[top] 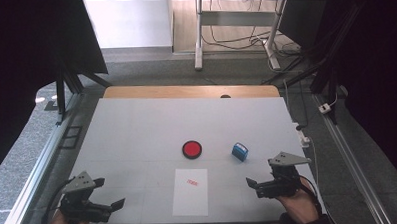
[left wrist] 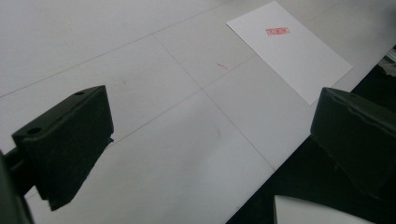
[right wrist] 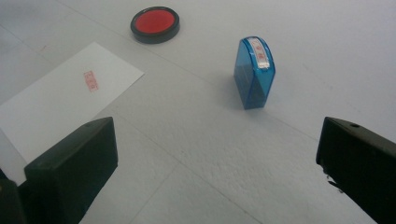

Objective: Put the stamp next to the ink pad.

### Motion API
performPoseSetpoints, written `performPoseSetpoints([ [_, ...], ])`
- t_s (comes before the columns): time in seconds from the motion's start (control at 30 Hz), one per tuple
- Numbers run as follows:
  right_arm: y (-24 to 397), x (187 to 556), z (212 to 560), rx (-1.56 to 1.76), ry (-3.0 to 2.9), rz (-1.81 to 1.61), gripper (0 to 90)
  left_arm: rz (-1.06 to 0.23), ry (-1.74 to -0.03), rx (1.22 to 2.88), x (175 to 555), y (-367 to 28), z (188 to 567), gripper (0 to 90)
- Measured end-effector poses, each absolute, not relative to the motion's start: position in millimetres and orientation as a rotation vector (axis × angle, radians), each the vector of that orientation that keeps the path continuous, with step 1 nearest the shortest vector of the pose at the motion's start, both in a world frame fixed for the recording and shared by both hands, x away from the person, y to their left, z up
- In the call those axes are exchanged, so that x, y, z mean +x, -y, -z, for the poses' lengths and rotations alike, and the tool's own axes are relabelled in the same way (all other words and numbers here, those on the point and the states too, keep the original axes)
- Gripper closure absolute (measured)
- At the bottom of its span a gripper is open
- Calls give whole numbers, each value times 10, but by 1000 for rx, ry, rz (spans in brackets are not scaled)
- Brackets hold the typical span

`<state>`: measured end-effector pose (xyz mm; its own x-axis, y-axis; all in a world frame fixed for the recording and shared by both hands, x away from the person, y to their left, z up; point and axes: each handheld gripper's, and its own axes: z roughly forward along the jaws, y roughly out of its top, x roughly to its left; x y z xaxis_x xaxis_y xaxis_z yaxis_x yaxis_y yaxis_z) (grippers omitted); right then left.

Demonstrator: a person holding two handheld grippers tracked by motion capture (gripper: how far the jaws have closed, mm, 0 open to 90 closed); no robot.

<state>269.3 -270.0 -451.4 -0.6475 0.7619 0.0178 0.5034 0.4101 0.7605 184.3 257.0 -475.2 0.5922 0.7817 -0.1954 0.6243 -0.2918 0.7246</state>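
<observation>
Near front edge | right gripper (top: 253,183) fingers apart | stamp (top: 240,151) ahead, untouched

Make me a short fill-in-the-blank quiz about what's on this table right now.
1. The sheet of paper bears a ____ stamp mark.
2. The stamp standing on the table is ____.
3. The ink pad lies ____ the paper.
4. Both the left claw and the right claw are ____.

Missing words: red; blue; beyond; open
</observation>
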Motion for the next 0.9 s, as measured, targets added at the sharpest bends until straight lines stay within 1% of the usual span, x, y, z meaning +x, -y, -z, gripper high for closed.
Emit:
performPoseSetpoints([
  [0.5, 2916, 2562, 4542, 1174, -2304, -1065, 0, -248, -1120, 2017, 1843, -2575, 4751, 0],
  [0.9, 2952, 2488, 4556, 1199, -2331, -1011, 0, -249, -1125, 2020, 1839, -2577, 4758, 0],
])
